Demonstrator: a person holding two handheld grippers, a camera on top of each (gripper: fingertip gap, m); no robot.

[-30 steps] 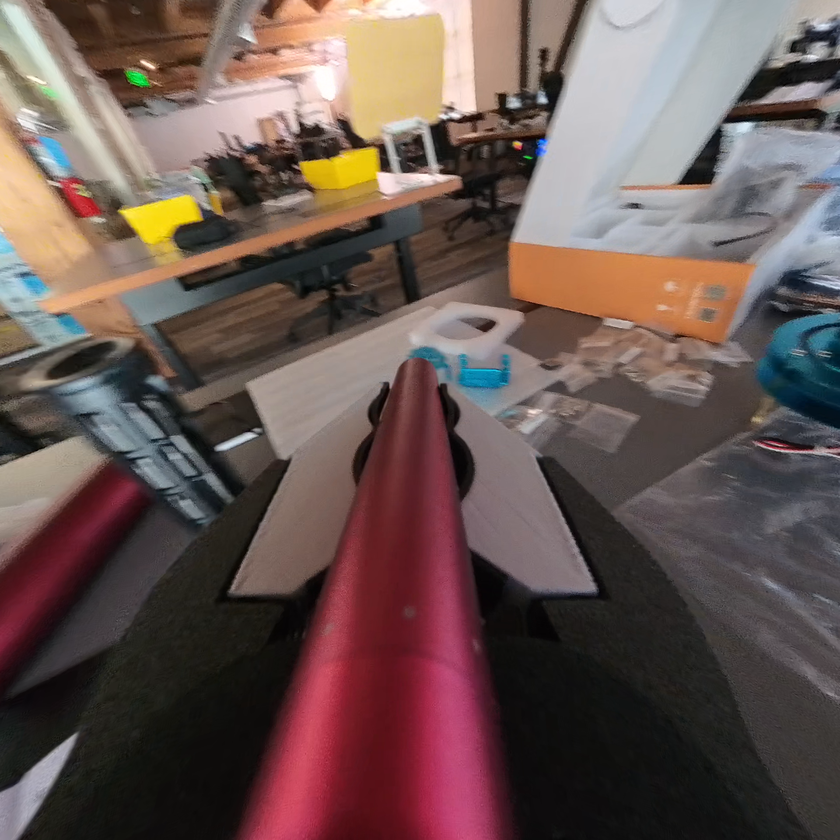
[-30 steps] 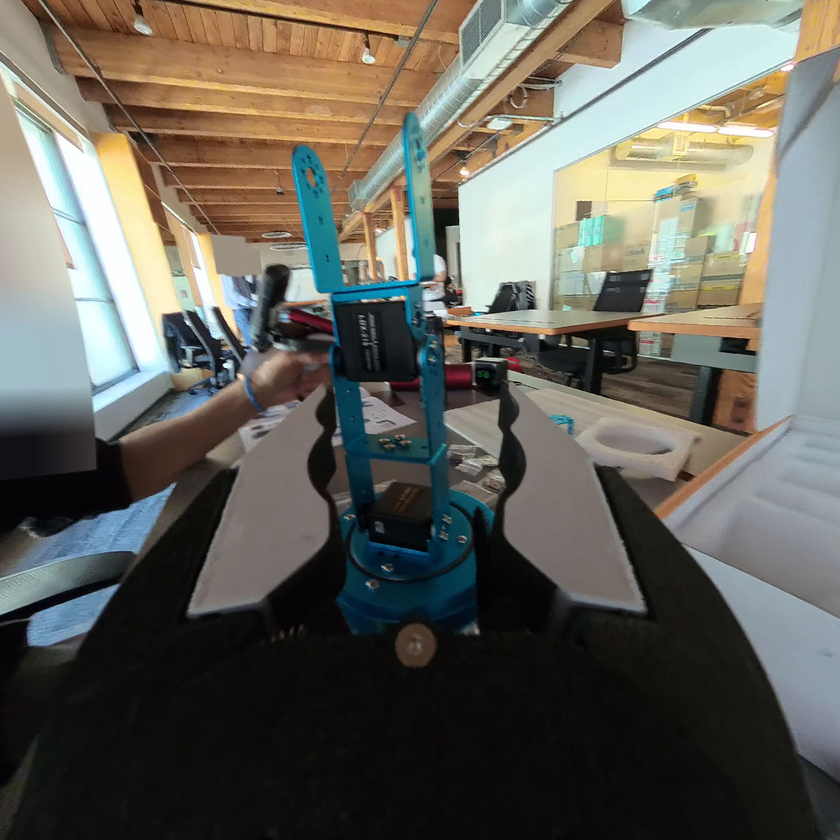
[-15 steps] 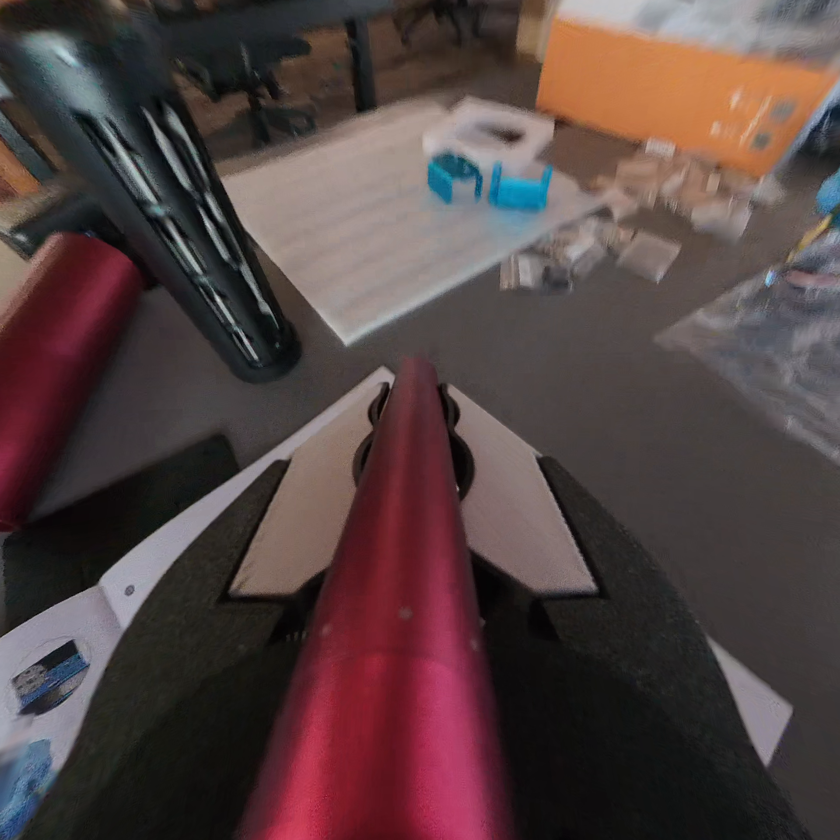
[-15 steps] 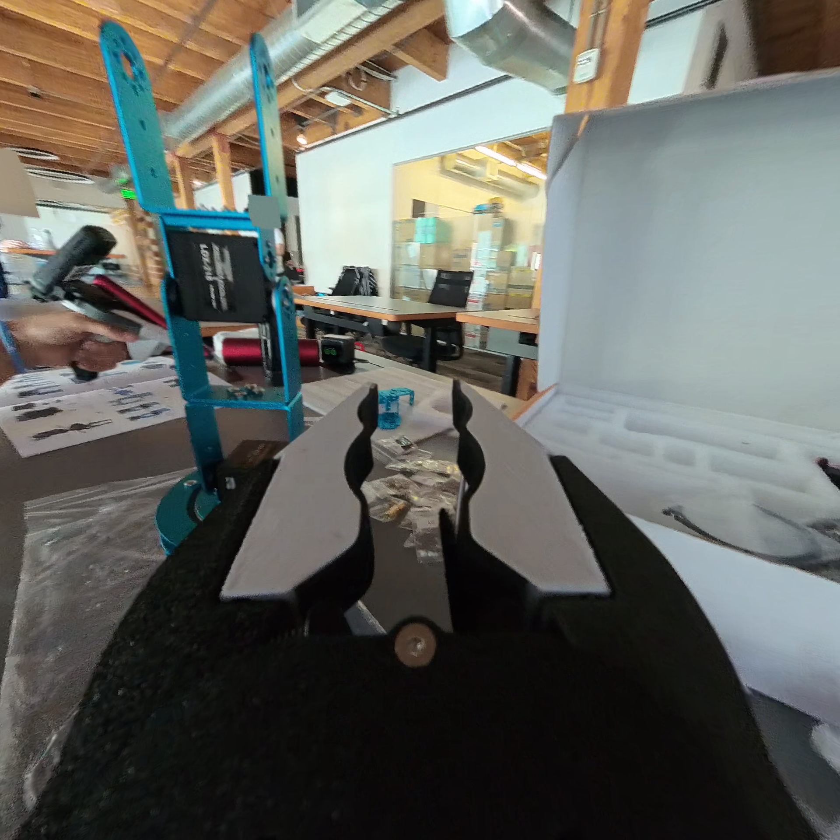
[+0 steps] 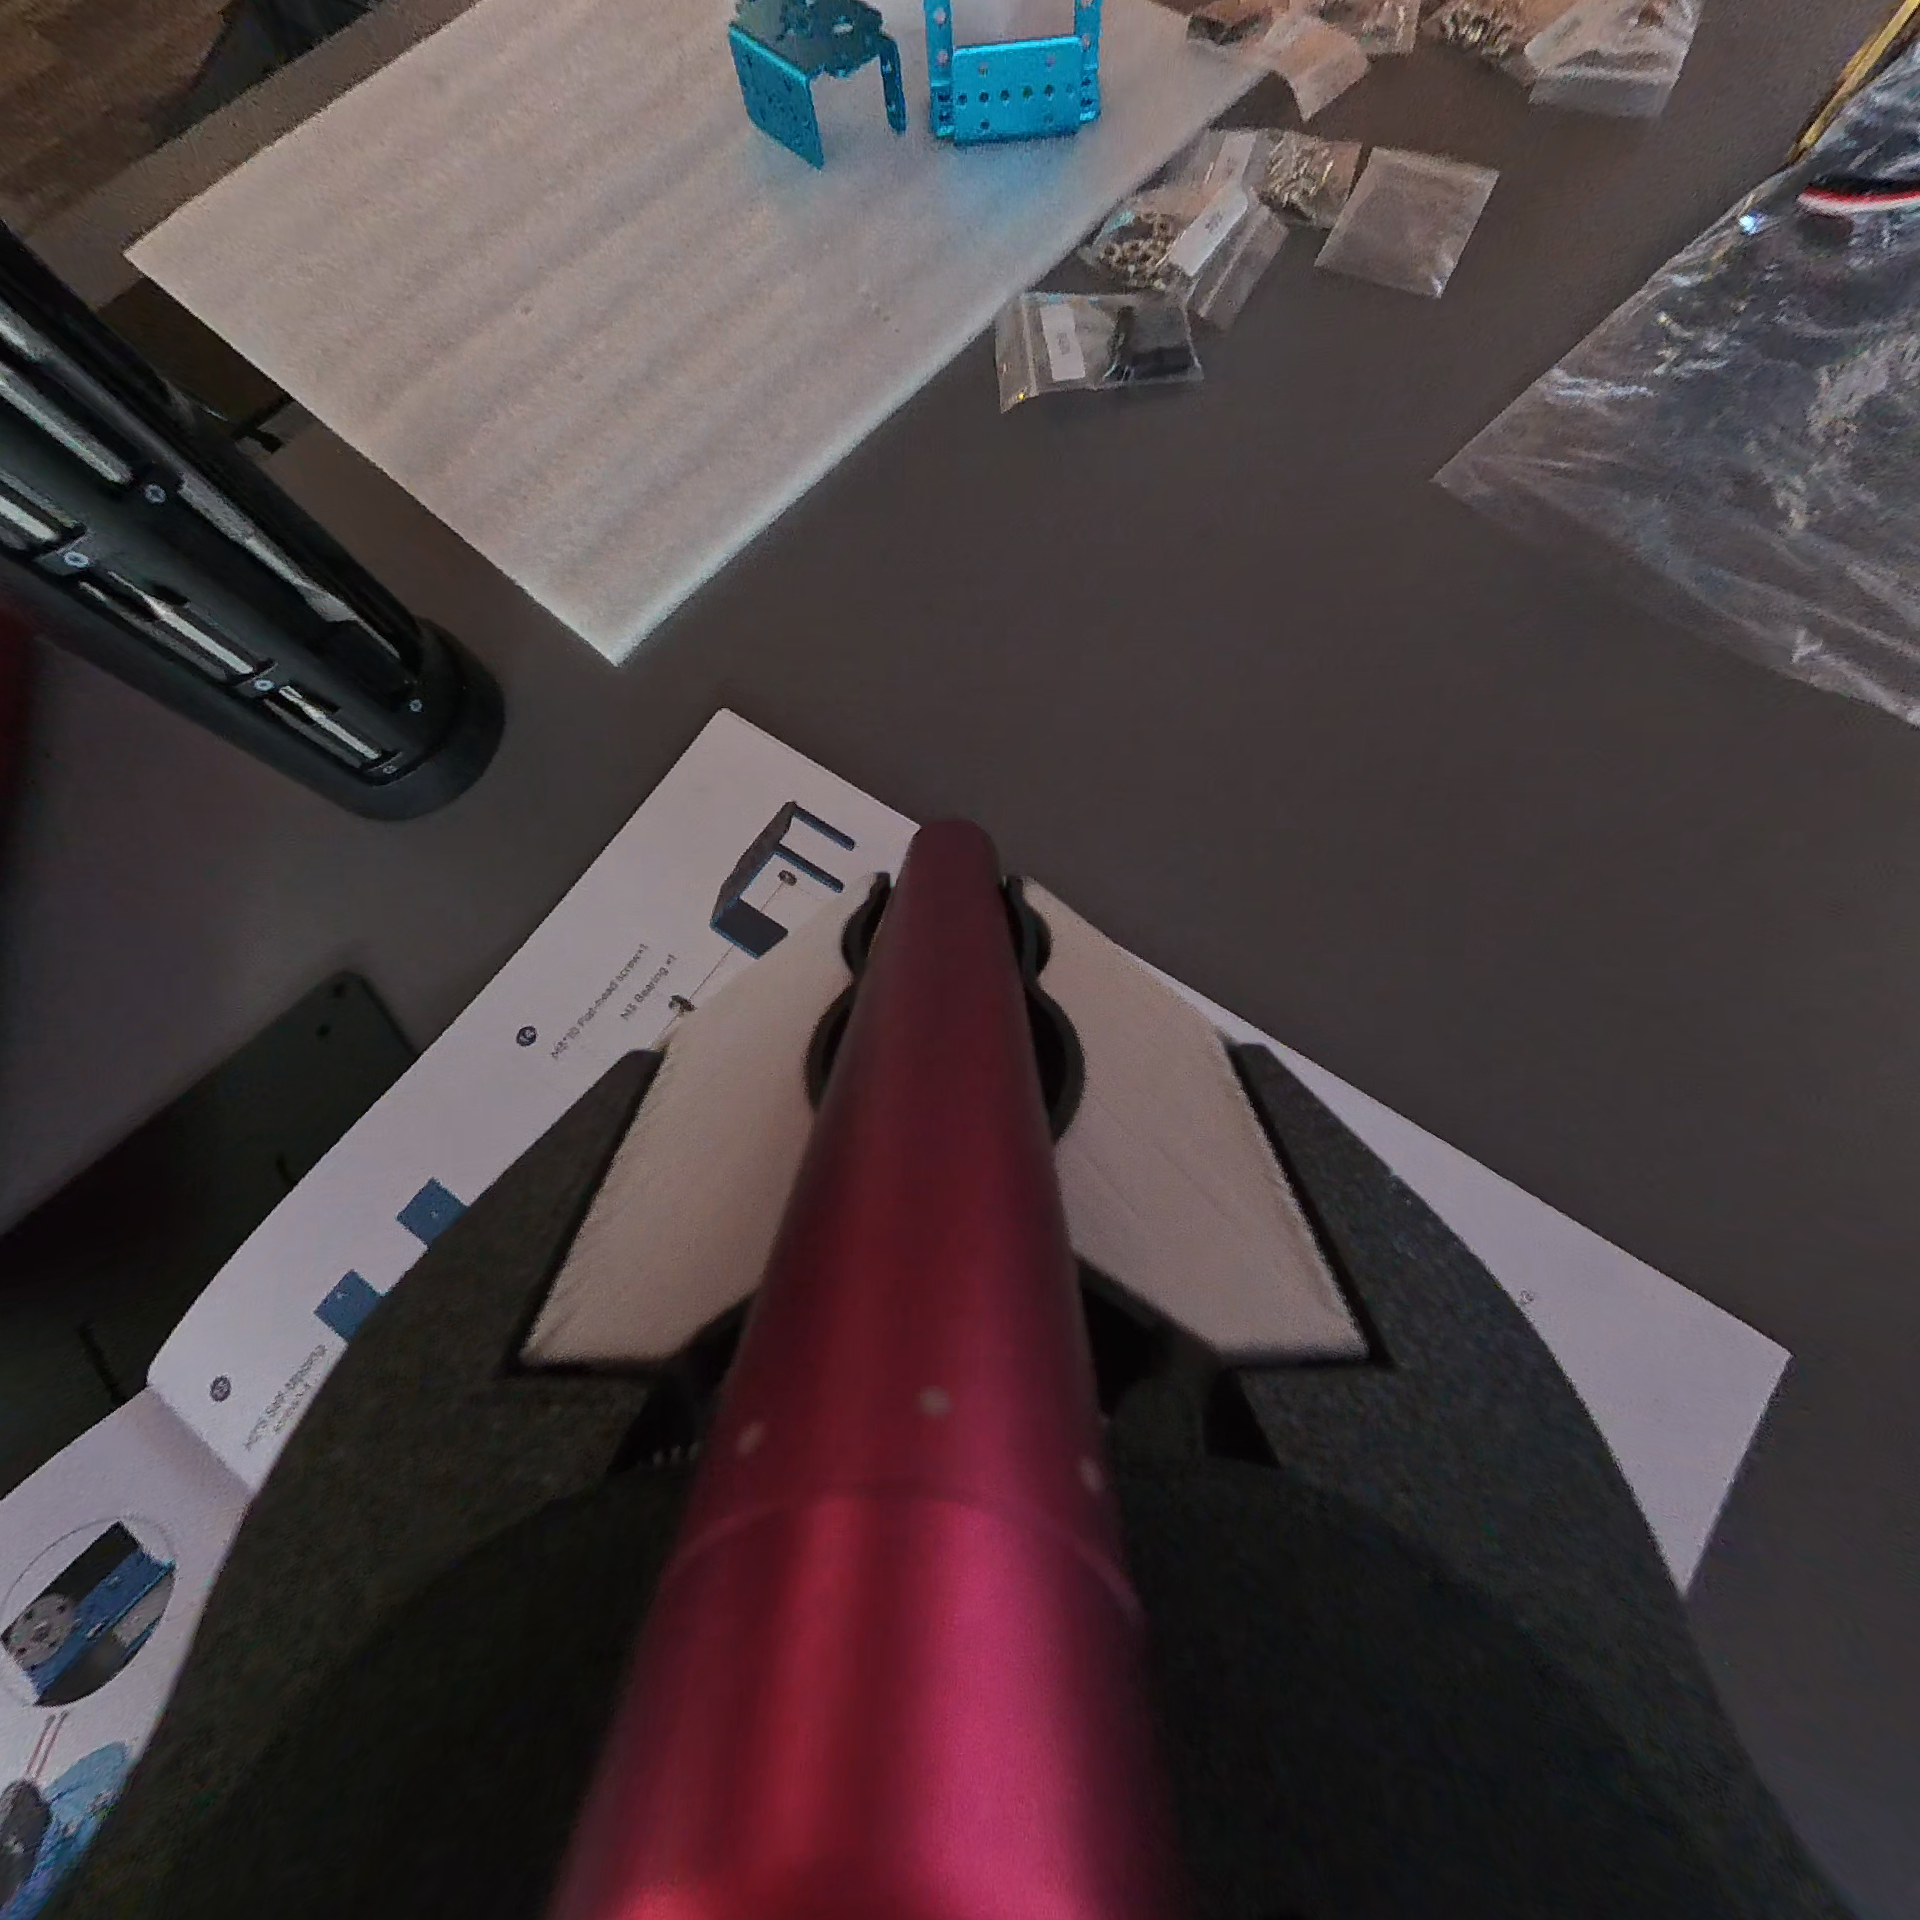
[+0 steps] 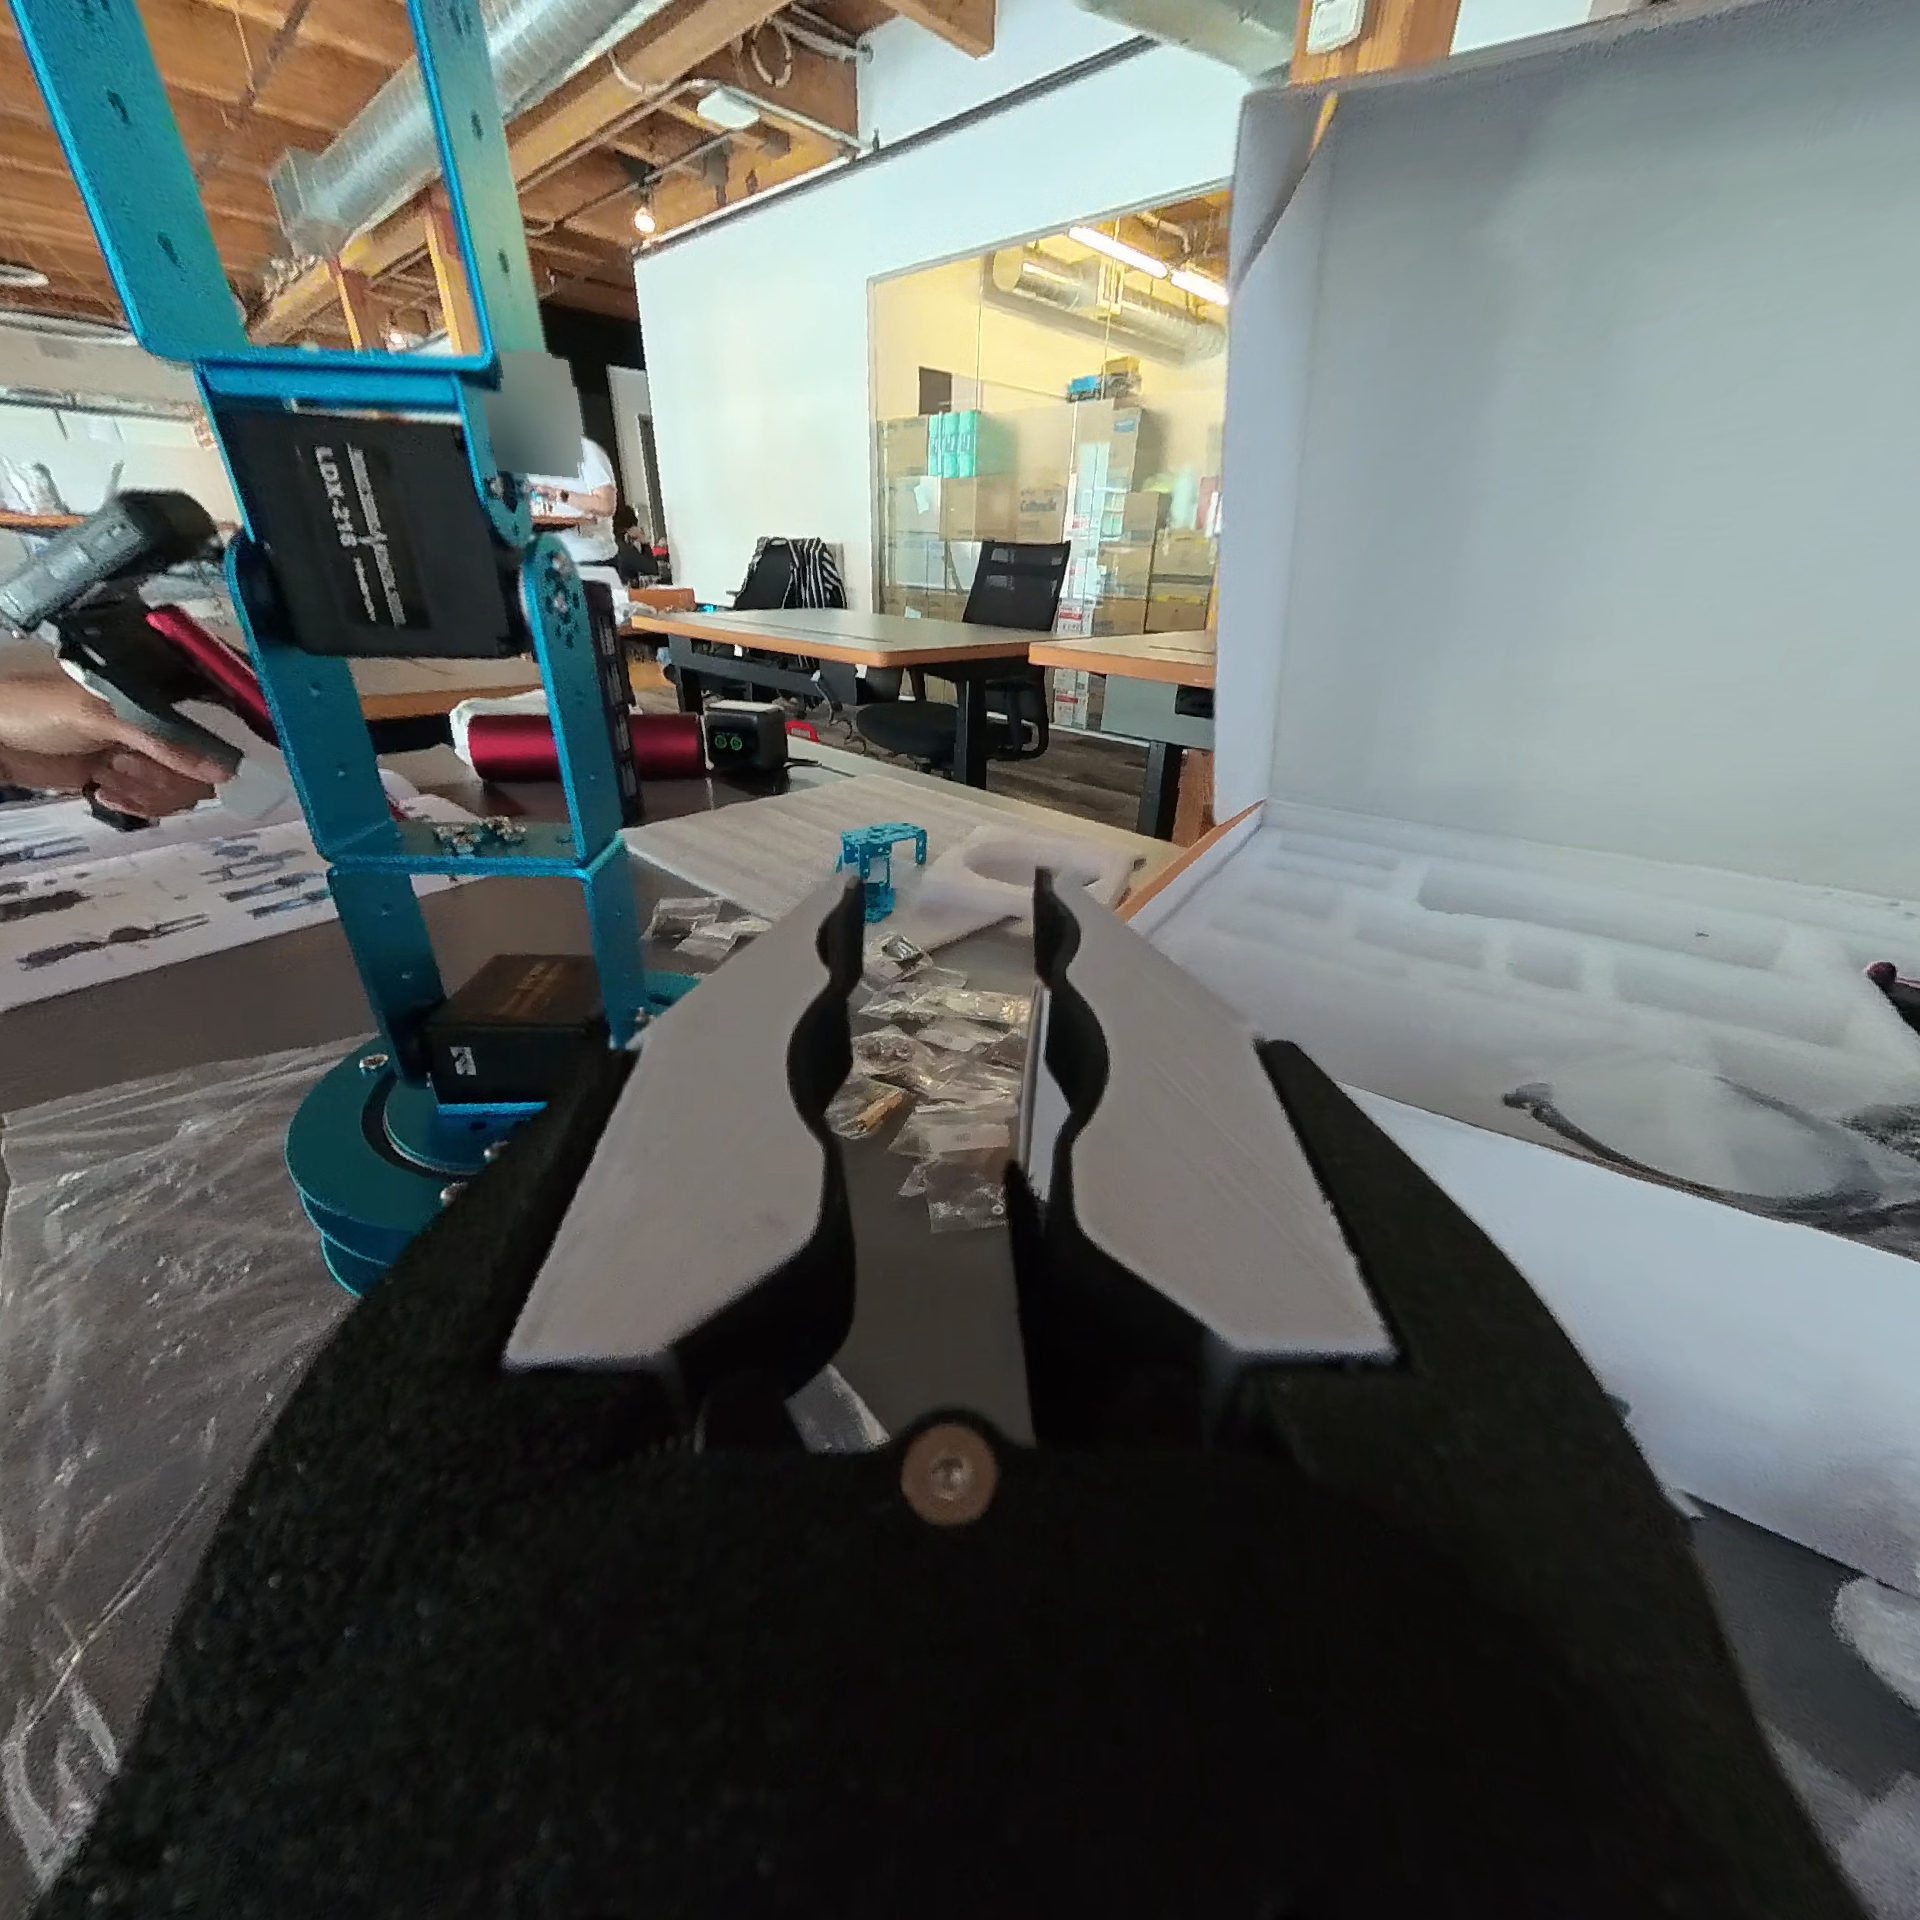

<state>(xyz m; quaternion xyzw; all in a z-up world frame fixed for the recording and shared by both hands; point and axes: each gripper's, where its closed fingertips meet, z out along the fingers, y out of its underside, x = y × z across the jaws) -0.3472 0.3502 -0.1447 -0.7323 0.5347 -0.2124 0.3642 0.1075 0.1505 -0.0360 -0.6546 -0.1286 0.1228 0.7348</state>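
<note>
My left gripper (image 5: 945, 894) is shut on a red metal cylindrical tool (image 5: 914, 1351) and tilts down over a printed instruction sheet (image 5: 623, 987) on the grey table. In the right wrist view it shows far left, in a person's hand (image 6: 94, 748). My right gripper (image 6: 945, 904) is open and empty, low over several small bags of screws (image 6: 935, 1049). A blue robot arm assembly (image 6: 416, 831) with black servos stands on its round base (image 6: 343, 1153) just left of the right gripper, apart from it.
Two blue brackets (image 5: 810, 73) stand on a white foam sheet (image 5: 571, 312). A black slotted cylinder (image 5: 208, 603) stands at left, crinkled plastic (image 5: 1766, 416) lies at right. An open white foam-lined box (image 6: 1558, 935) is right of the right gripper. Another red cylinder (image 6: 520, 743) lies behind the arm. Across from one pair of fingers to the other is roughly 50 centimetres. From my left tips it is roughly 15 centimetres to the black slotted cylinder (image 5: 208, 603); from my right, 60 centimetres.
The left gripper tipped down from the room toward the table and instruction sheet, still holding the red tool. The right gripper moved right, off the blue arm's base, and its jaws narrowed.
</note>
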